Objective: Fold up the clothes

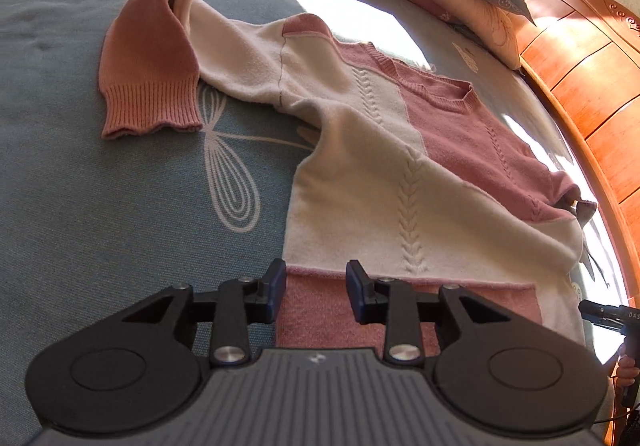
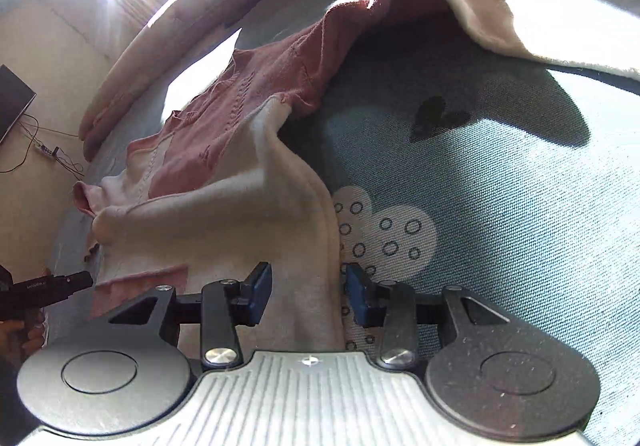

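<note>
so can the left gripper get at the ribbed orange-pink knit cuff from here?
Probably yes. The left gripper stands open over the sweater hem; the ribbed orange-pink knit cuff lies exposed on the blue bedspread, nothing between.

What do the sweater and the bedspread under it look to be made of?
Sweater: soft knit, likely wool or acrylic; ribbed cuff, cable stitch columns, fuzzy matte cream and pink panels. Bedspread: woven cloth, probably cotton; visible grid weave, matte blue with printed flowers.

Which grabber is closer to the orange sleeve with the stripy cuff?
Probably the left. The left gripper hovers open over the sweater's pink hem, with the orange sleeve ahead on its side. The right gripper is open at the sweater's opposite edge; its view doesn't show that sleeve.
</note>
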Demonstrator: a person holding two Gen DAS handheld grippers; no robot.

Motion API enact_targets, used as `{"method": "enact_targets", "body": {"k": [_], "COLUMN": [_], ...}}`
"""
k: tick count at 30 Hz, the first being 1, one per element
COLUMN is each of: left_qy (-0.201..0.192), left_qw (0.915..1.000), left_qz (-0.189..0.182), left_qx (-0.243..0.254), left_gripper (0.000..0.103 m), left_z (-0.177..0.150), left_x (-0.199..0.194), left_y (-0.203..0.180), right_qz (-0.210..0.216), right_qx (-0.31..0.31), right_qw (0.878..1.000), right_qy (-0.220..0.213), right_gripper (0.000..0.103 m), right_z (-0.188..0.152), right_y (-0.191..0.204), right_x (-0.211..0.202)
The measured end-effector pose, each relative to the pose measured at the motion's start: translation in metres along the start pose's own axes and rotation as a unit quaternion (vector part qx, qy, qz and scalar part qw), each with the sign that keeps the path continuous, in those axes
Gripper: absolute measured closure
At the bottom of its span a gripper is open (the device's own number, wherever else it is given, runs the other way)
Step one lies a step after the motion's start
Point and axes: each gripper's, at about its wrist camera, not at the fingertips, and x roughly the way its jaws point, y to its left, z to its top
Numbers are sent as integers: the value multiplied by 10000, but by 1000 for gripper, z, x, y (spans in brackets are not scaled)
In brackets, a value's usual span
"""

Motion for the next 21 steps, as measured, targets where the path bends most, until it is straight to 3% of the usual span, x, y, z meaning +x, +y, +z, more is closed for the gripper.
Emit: {"method": "enact_targets", "body": {"k": [4,8,15,17,18,19,20,21], "left_qy": [144,261,381,351,329,366,351,337], "left_qw": [9999,9992,9983,9987,9989,9991,9992,9994], "left_qz": [48,-131,-303,-255,-210,-134,-120,-106], "left_qx": [7,-287,-306,-274,-266,-172,-114,-56], "left_gripper": [65,61,59,65,72,96,99,99], "left_z": [-24,-37,-55,-57,-58,-59,-60,-62], "left_x": [-7,-14,-20,-21,-22,-21,-23,-25], "left_y": [0,7,6,4,3,0,-2,-4], "right_qz": [29,41,270,289,254,214,157,108], "right_qx": [142,180,192,152,124,93,42,-41], "right_qw": [9999,9996,9985,9985,9987,9988,9989,9989], "right_qy": [80,214,432,438,427,422,442,454], "right_gripper": [57,57,56,57,59,72,90,90], "right_z": [-16,-28,-43,-45,-46,-47,-47,-48], "right_y": [-1,1,6,8,10,11,13,15], "right_x": [-11,-17,-20,-19,-19,-19,-18,-17]}}
